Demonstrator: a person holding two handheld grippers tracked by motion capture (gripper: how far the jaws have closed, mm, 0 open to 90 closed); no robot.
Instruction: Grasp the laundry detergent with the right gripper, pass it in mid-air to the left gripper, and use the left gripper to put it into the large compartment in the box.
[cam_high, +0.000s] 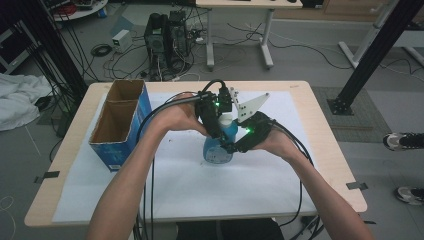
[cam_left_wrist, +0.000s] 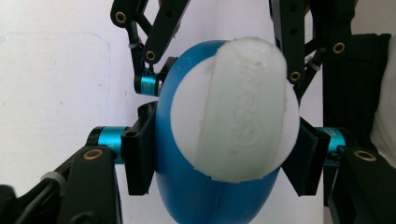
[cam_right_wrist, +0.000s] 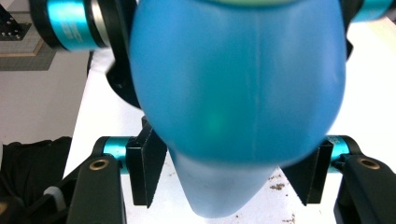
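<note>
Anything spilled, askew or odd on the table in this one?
Small brown crumbs lie scattered on the white mat beneath the blue bottle, like spilled grit; what they are can't be told. The open blue cardboard box sits at an angle near the table's left edge. Nothing looks damaged.

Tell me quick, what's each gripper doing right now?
Left gripper: shut on the blue bottle, just below its white cap.
Right gripper: open around the bottle.

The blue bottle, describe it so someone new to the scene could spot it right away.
On the white mat covering the table, right of the open cardboard box, the blue bottle stands between two black grippers. Its glossy rounded body and white cap set it apart.
</note>
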